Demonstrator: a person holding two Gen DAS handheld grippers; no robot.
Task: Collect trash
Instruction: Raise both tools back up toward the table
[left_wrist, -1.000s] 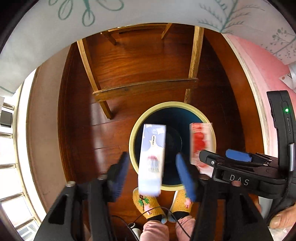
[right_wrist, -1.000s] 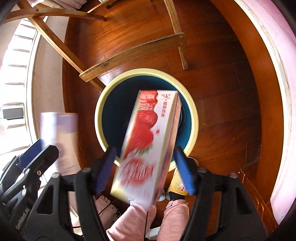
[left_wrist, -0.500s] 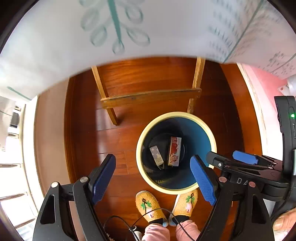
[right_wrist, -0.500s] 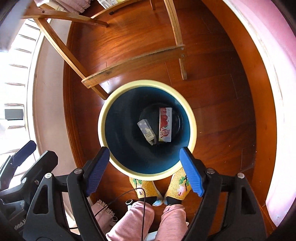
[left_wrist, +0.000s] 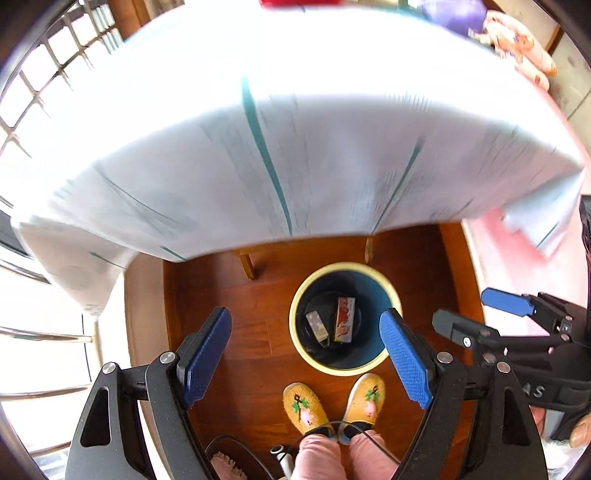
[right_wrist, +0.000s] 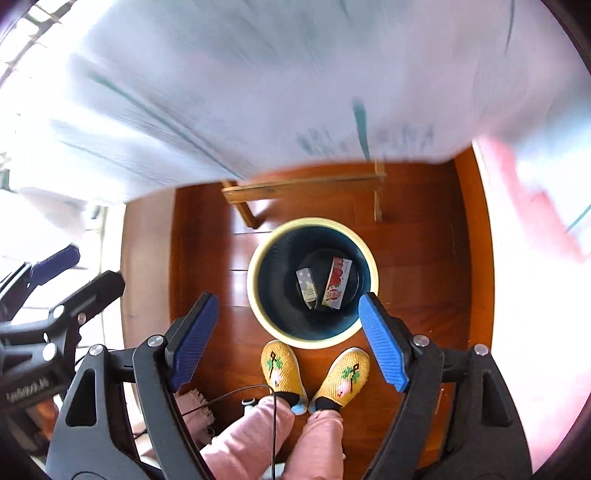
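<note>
I look down on the bin (right_wrist: 255, 280), where a pale carton (right_wrist: 306, 286) and a red box (right_wrist: 337, 282) lie side by side on its bottom; my left tongs (left_wrist: 304, 363) and right tongs (right_wrist: 290, 338) hang above it, spread wide and empty. Both pieces look binned; whether more remains on the cloth-covered surface (left_wrist: 295, 122) beyond the bin I cannot tell.

The right gripper (right_wrist: 286, 338) pointed steeply down with its blue pads spread wide and nothing between them. Below stood a cream-rimmed bin (right_wrist: 258, 258) on the wooden floor (right_wrist: 413, 266), holding a red carton (right_wrist: 337, 283) and a pale carton (right_wrist: 306, 283) side by side. Yellow slippers (right_wrist: 280, 365) stood just beside the bin, under a blurred white tablecloth (right_wrist: 258, 92).
</note>
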